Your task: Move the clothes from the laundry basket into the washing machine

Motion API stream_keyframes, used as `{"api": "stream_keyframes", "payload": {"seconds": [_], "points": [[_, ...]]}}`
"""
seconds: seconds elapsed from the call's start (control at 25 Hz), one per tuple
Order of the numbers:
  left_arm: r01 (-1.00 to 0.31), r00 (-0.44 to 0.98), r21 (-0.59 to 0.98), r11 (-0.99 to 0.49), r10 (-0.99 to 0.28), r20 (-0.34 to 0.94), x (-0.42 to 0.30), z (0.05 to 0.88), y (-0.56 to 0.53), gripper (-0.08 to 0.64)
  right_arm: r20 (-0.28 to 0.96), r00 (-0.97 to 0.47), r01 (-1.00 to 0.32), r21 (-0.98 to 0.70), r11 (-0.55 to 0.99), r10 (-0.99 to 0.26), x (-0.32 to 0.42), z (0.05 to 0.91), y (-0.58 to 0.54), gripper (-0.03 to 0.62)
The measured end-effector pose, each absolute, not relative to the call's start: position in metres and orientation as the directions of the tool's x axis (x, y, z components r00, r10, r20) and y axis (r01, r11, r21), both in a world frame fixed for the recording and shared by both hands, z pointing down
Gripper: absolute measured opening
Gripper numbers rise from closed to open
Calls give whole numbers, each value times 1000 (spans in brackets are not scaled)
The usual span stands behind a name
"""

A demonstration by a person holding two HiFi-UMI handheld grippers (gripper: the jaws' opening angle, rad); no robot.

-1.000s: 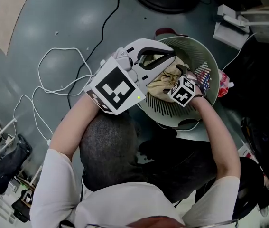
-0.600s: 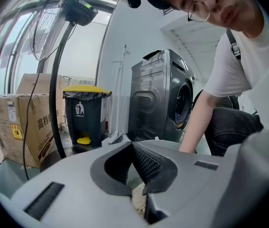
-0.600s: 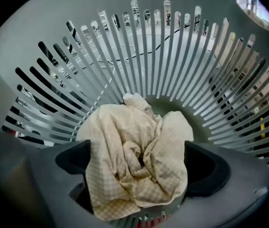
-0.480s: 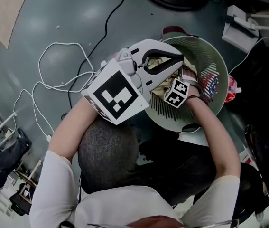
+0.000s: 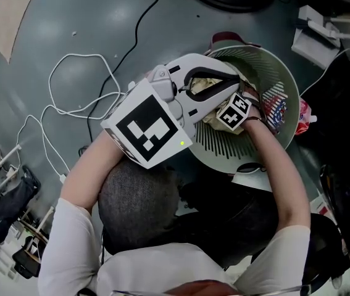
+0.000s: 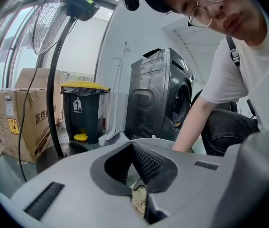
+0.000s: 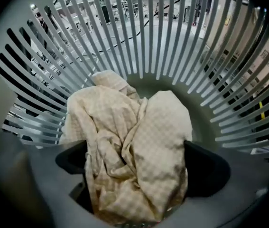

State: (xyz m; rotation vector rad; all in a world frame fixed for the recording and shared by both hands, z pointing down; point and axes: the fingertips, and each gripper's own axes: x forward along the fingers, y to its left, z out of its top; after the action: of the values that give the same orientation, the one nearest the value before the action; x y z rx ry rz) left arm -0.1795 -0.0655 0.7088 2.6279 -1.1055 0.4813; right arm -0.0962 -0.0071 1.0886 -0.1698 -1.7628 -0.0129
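Cream checked cloth (image 7: 139, 151), pale grey slatted basket (image 5: 218, 147)

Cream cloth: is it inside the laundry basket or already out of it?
Inside. The right gripper view shows the crumpled cream cloth lying on the floor of the laundry basket, with slatted walls rising all round it.

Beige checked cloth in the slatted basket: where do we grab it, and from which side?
Grip the raised central fold of the beige checked cloth, coming straight down from above. It lies crumpled at the bottom of the pale slatted plastic laundry basket, whose walls likely block a side approach. The right tongs, whose jaws have just been opening, stand wide on either side of that fold, not pressing it.
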Motion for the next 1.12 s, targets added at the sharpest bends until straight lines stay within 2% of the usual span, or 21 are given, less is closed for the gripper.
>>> {"api": "stream_keyframes", "payload": {"seconds": [0.24,1.12], "points": [[-726,653,96,-681,-639,406,-181,711,-63,6,968,-178,113,-158,981,176,-101,1096,10,609],[-727,650,100,-680,-633,421,-193,716,-57,6,990,-120,187,-57,981,80,-104,1131,2,609]]}}
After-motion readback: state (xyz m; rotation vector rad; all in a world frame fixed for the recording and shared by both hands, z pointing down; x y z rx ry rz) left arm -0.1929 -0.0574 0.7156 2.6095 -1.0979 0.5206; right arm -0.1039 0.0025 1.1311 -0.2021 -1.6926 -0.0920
